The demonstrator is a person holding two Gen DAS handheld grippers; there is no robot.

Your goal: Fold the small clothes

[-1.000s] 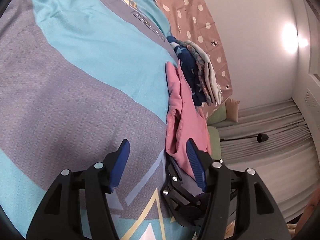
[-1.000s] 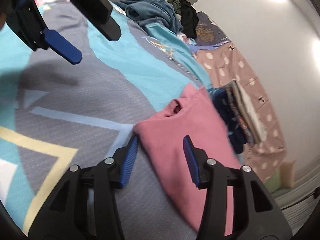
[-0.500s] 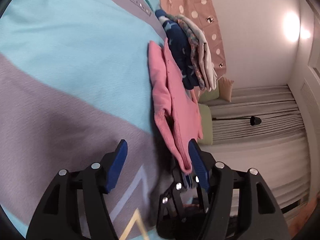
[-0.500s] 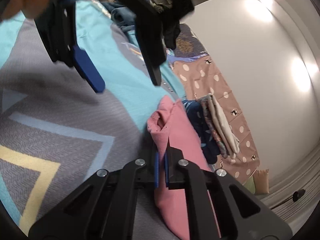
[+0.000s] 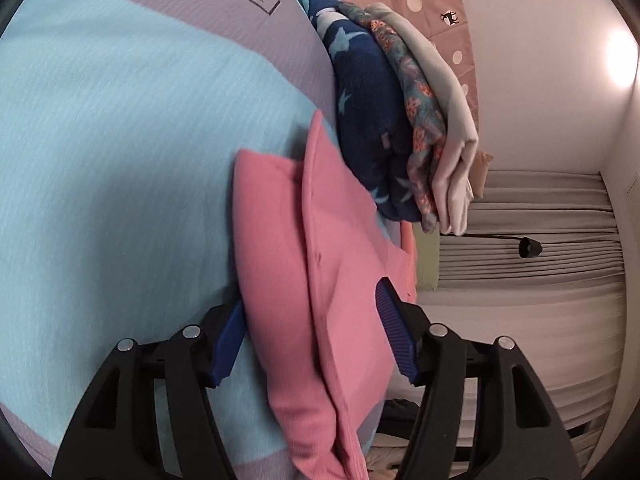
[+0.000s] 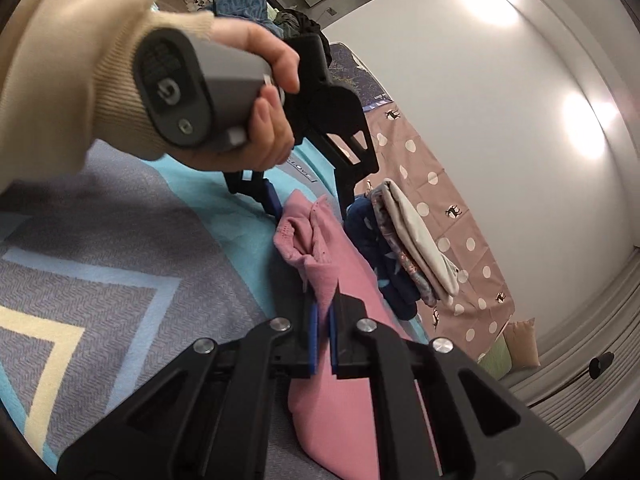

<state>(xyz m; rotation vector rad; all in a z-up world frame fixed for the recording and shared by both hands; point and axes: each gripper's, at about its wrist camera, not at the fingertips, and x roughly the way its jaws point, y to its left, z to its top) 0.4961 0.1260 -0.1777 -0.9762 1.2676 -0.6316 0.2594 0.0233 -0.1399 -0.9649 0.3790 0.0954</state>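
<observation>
Bedding (image 5: 120, 140) in blue and grey filled most of both views, and the pink top (image 5: 320, 272) lay on it, just beside a stack (image 5: 400, 112) of folded clothes. Only the right wrist view showed the far clothes pile (image 6: 244, 4) at the head of the bed and the yellow lines on the cover. Only the left wrist view showed the small words printed on the cover. The dotted sheet (image 6: 440, 200) lay past the stack in both.

The hand (image 6: 260, 92), in a cream sleeve, showed only in the right wrist view. It held the left gripper (image 5: 316, 340) by its grey handle, tipped down at the far end of the top. That gripper's jaws stood apart, one on each side of the pink cloth. The right gripper (image 6: 324, 336) had its jaws pressed together on a raised fold of the top, at the near end.
</observation>
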